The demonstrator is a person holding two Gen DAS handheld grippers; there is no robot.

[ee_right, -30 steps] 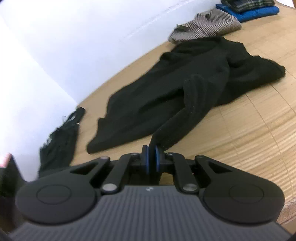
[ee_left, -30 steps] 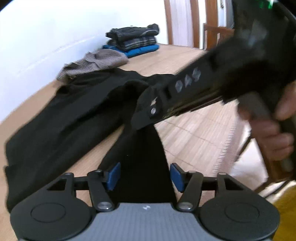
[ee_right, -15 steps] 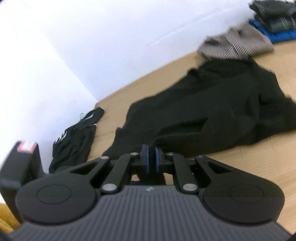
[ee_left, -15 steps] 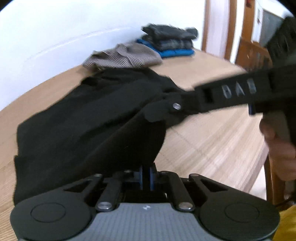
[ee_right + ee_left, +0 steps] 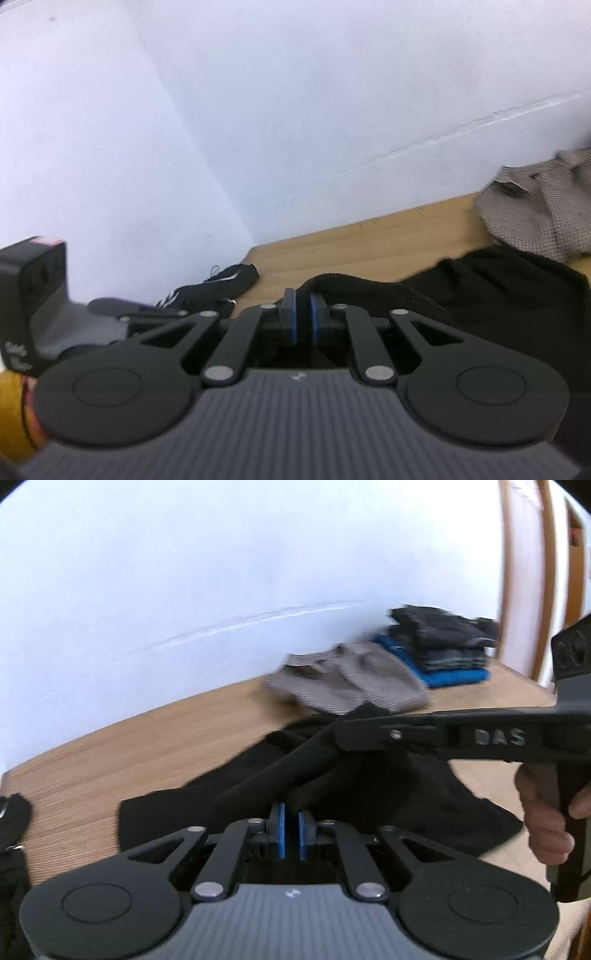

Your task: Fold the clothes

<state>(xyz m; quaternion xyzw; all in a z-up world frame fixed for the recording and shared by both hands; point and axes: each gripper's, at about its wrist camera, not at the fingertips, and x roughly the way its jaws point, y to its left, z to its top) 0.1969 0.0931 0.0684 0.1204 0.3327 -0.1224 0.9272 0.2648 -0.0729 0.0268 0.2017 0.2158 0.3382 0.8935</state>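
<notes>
A black garment lies spread on the wooden table, with one long fold lifted off it. My left gripper is shut on the near end of that raised black fold. My right gripper reaches in from the right, held by a hand, and pinches the fold's far end. In the right wrist view the right gripper is shut on a black edge of the garment, and the left gripper's body shows at the left edge.
A grey checked shirt lies crumpled behind the black garment. Beyond it stands a stack of folded clothes on a blue one. A small black item with white stripes sits at the table's corner by the white wall.
My left gripper went from open around the black sleeve to shut on it. Both grippers then rose and swung, lifting the fold off the table.
</notes>
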